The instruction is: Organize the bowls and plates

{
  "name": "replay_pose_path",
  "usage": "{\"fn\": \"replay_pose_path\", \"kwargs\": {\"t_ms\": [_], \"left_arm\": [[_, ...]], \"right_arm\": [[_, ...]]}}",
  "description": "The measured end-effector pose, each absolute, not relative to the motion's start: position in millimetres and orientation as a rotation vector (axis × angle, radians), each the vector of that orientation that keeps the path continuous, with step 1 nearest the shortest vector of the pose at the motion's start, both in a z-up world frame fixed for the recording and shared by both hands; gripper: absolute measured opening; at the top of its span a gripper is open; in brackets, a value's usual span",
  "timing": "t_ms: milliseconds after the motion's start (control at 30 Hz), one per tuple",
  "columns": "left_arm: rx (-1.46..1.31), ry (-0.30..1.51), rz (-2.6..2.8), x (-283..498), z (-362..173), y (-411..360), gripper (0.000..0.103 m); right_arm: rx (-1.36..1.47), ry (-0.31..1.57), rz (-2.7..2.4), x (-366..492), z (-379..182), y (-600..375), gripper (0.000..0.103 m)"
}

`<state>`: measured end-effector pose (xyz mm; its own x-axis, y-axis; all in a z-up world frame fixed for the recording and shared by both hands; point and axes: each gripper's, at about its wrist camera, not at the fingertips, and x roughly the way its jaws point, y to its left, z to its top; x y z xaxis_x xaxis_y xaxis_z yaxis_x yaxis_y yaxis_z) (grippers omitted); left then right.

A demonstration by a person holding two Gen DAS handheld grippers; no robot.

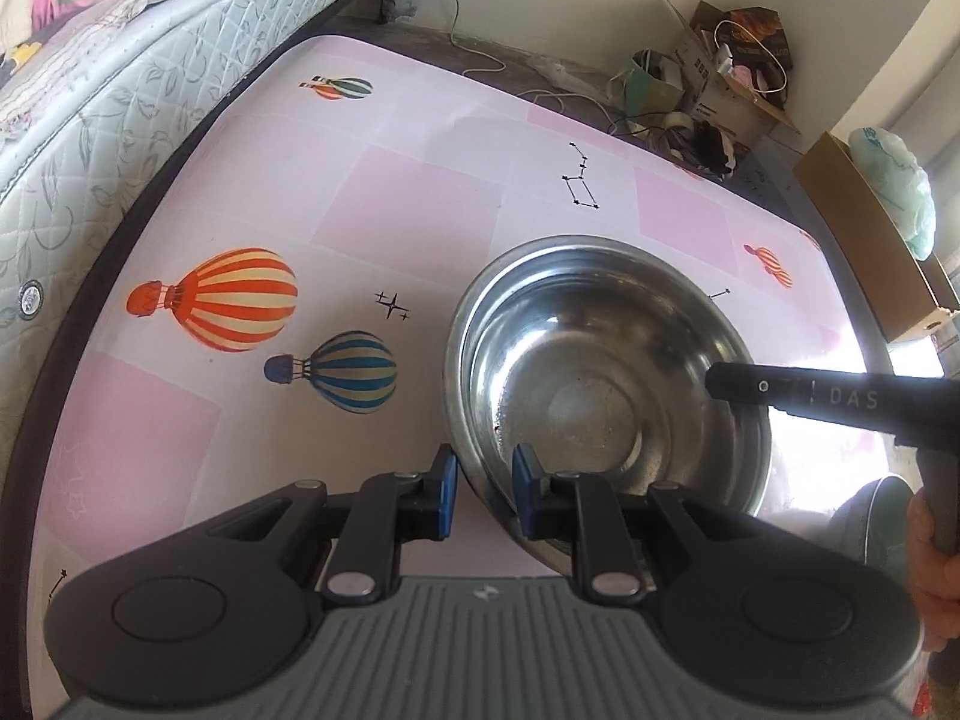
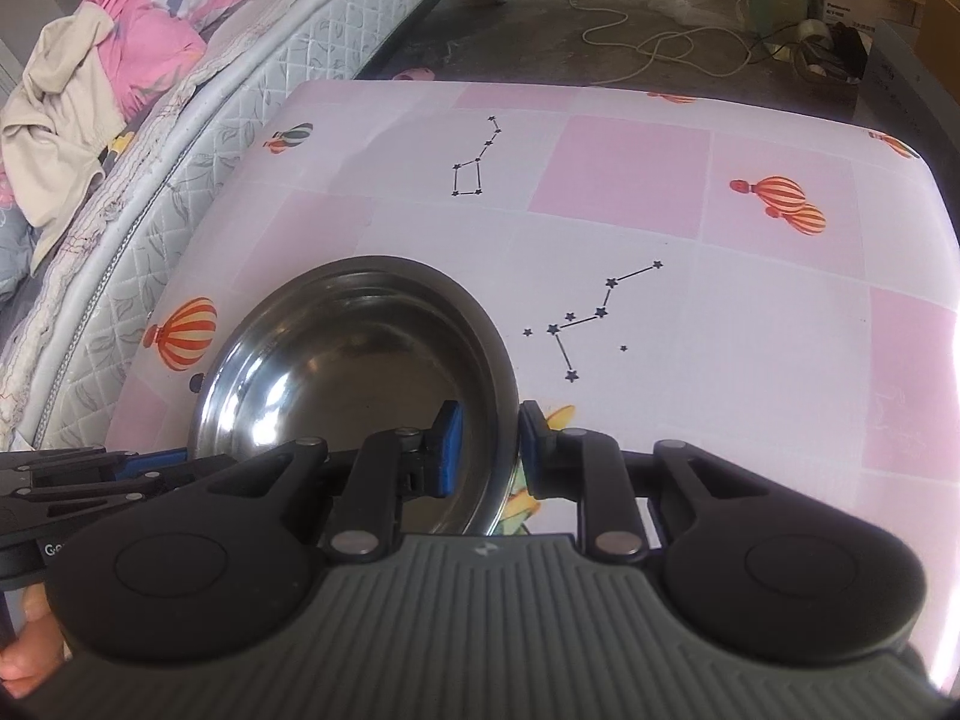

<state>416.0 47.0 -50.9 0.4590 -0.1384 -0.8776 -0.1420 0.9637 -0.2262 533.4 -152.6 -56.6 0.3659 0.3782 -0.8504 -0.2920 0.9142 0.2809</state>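
Note:
A shiny steel bowl [image 1: 606, 372] sits on the pink patterned table [image 1: 390, 192]. My left gripper [image 1: 483, 495] straddles its near-left rim, one blue pad outside and one inside, with a gap left around the rim. In the right wrist view the same bowl [image 2: 354, 360] lies low and left. My right gripper [image 2: 489, 447] straddles its right rim the same way, its pads not pressed on the metal. The right gripper's black body [image 1: 840, 399] reaches over the bowl from the right in the left wrist view.
A quilted mattress [image 1: 90, 108] runs along the table's left side with clothes [image 2: 108, 60] on it. Cardboard boxes [image 1: 732, 78] and white cables [image 2: 660, 48] lie on the floor beyond the far edge. A brown box [image 1: 870, 228] stands at the right.

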Motion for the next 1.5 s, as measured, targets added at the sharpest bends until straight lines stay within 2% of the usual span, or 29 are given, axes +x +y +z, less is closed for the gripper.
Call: {"fn": "replay_pose_path", "kwargs": {"t_ms": [100, 167, 233, 267, 333, 467, 700, 800, 1067, 1267, 1333, 1367, 1500], "left_arm": [[-0.28, 1.091, -0.004, 415, -51, 47, 0.022], [-0.269, 1.08, -0.004, 413, -49, 45, 0.026], [-0.241, 1.063, 0.0, 410, -45, 42, 0.042], [-0.226, 1.049, 0.002, 407, -42, 40, 0.045], [-0.197, 1.018, 0.001, 401, -35, 36, 0.052], [-0.15, 0.958, -0.014, 391, -18, 27, 0.06], [-0.08, 0.87, -0.123, 375, 11, -6, 0.079], [-0.049, 0.86, -0.185, 372, 15, -30, 0.082], [0.005, 0.918, -0.33, 374, 1, -102, 0.08], [-0.002, 1.009, -0.377, 385, -22, -145, 0.062], [-0.002, 1.035, -0.379, 388, -30, -154, 0.052], [0.004, 1.046, -0.382, 388, -33, -159, 0.05], [0.036, 1.083, -0.368, 391, -43, -171, 0.032]], "right_arm": [[0.077, 1.109, 0.429, 532, -56, -152, 0.021], [0.078, 1.106, 0.426, 531, -56, -152, 0.021], [0.09, 1.103, 0.423, 531, -54, -153, 0.022], [0.094, 1.097, 0.423, 531, -52, -155, 0.024], [0.101, 1.083, 0.411, 530, -48, -159, 0.032], [0.15, 1.039, 0.409, 524, -33, -175, 0.043], [0.232, 0.957, 0.411, 487, -2, -227, 0.044], [0.279, 0.92, 0.399, 463, 11, -260, 0.044], [0.347, 0.88, 0.281, 402, 18, -352, 0.044], [0.389, 0.943, 0.201, 384, -18, -390, 0.044], [0.409, 0.969, 0.196, 382, -33, -393, 0.044], [0.413, 0.979, 0.194, 381, -40, -393, 0.043], [0.427, 0.997, 0.191, 380, -57, -391, 0.037]]}}
